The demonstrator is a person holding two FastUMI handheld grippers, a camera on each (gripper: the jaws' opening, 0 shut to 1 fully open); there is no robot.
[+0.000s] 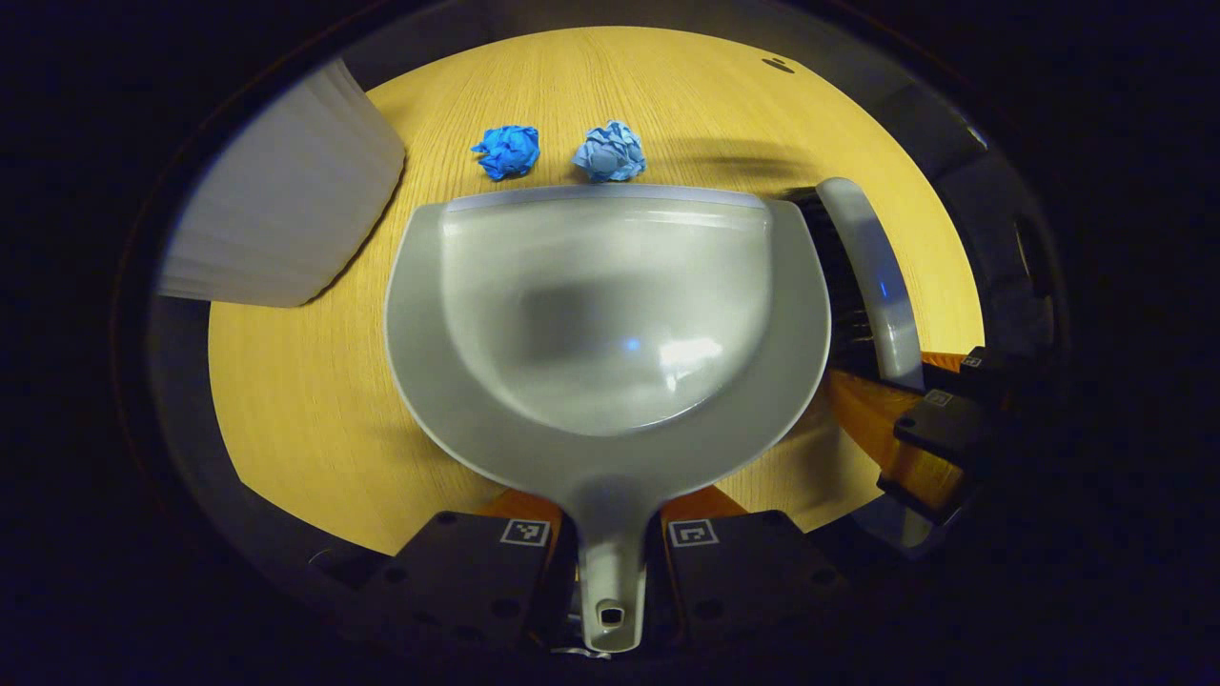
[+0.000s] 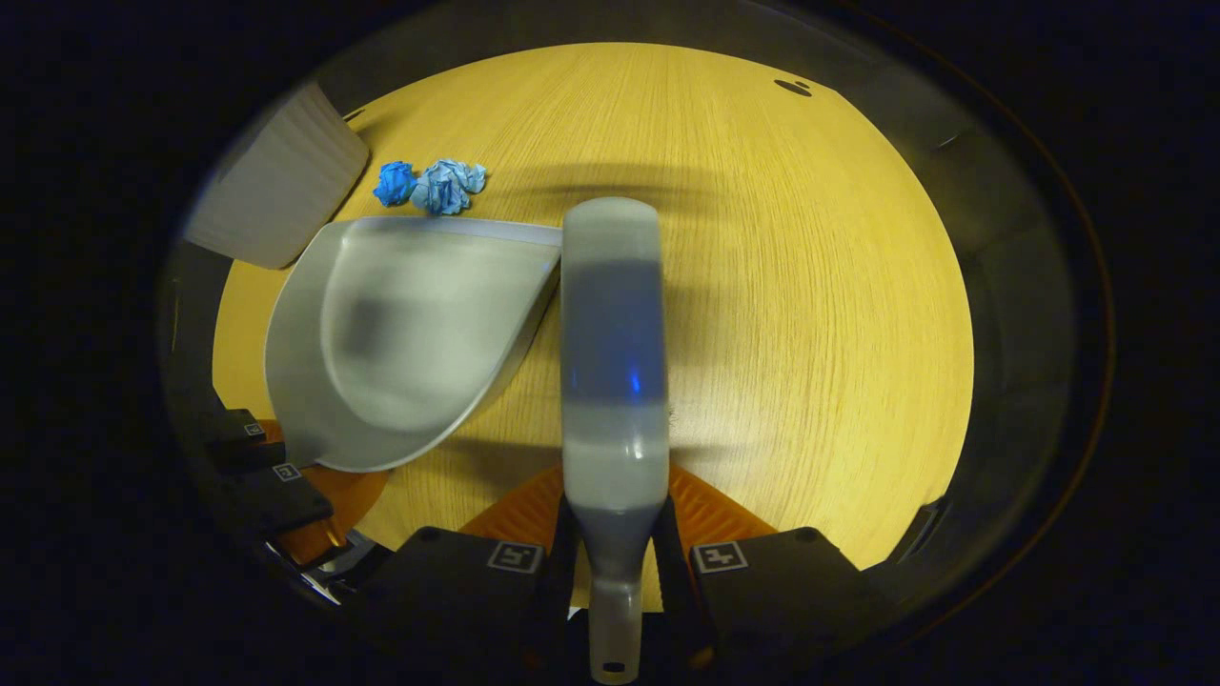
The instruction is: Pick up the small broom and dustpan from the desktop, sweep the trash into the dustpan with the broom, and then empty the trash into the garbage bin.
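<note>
Nearest me, my left tool [image 1: 610, 572] was clamped on the narrow handle of the dustpan [image 1: 610, 314], both fingers pressing its sides, and my right tool [image 2: 615, 572] was likewise closed on the handle of the small broom [image 2: 613, 353]. So I judged the pick-up done: both implements were in hand, while the sweeping and the emptying were still ahead of me. Just ahead of the left tool the dustpan spread out as a smooth, glossy grey plastic scoop, rounded at the back and straight along its front lip, lying low to the desk [image 1: 286, 410], though I could not tell whether the lip touched it. The broom stood beside the pan's right edge, its back a long, rounded grey plastic bar with dark bristles under it. The desk was pale wood with a fine straight grain. Just beyond the pan's lip lay two crumpled paper balls, a bright blue one [image 1: 507, 151] and a paler blue one [image 1: 610, 151], both outside the pan. Farther off to the left stood a pale ribbed object [image 1: 286, 200], perhaps the garbage bin.
</note>
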